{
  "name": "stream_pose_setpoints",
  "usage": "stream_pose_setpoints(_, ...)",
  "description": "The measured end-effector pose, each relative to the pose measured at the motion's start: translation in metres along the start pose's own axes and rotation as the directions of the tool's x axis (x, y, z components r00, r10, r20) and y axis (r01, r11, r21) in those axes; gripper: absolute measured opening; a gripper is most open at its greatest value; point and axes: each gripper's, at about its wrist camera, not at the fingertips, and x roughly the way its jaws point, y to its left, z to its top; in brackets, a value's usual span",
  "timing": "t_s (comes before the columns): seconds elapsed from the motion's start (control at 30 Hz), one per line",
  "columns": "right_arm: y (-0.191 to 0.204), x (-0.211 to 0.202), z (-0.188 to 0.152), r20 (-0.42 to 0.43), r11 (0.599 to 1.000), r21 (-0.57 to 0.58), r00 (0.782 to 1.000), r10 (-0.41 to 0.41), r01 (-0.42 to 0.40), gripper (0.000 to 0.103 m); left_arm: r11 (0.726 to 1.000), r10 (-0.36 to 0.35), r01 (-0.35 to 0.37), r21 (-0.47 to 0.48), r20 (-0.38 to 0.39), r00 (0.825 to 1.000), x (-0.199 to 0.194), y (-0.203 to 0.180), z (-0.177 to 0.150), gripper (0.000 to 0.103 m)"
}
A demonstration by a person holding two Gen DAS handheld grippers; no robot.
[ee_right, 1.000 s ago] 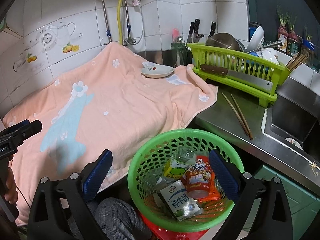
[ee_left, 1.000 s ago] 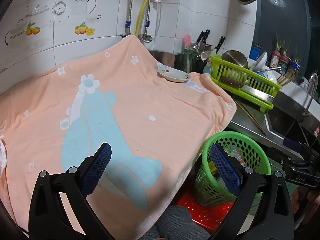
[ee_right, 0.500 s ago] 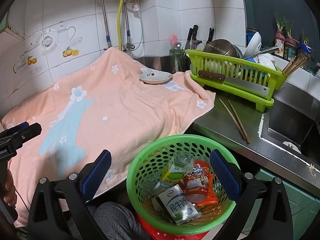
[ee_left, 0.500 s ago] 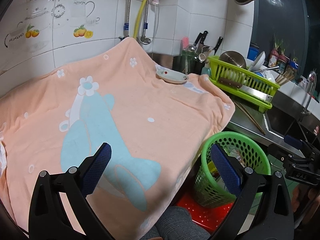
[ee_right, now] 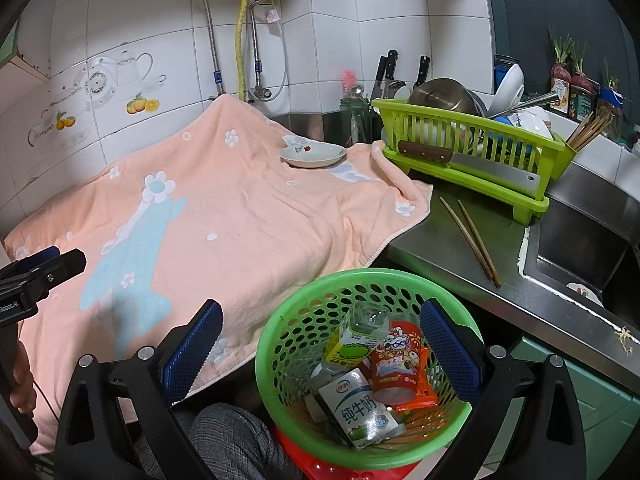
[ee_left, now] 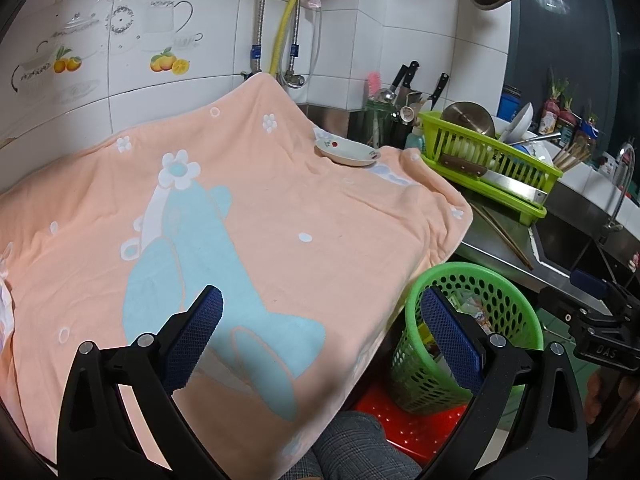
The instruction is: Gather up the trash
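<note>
Both grippers hang with jaws spread wide and empty: the right gripper (ee_right: 320,344) directly above the green basket (ee_right: 288,336), where a milk carton (ee_right: 356,408), a red cup (ee_right: 394,364) and a green-labelled carton (ee_right: 352,340) lie, the left gripper (ee_left: 322,334) above the peach towel (ee_left: 280,216). Beyond, a small dish (ee_right: 312,155) sits on the towel, chopsticks (ee_right: 472,236) on the steel surface (ee_right: 432,248).

White tiled walls (ee_right: 332,36) meet in the corner ahead of me; a steel counter (ee_right: 448,248) and sink (ee_right: 576,244) run along my right.
</note>
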Motion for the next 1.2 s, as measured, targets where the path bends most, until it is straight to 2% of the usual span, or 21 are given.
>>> stream_pose_setpoints(1.2,0.0038,-0.0011,-0.0008,0.004,1.000,-0.001,1.000,0.003,-0.003,0.096,1.000,0.012,-0.012,0.003,-0.002,1.000,-0.0013,-0.0019,-0.0034,0.098)
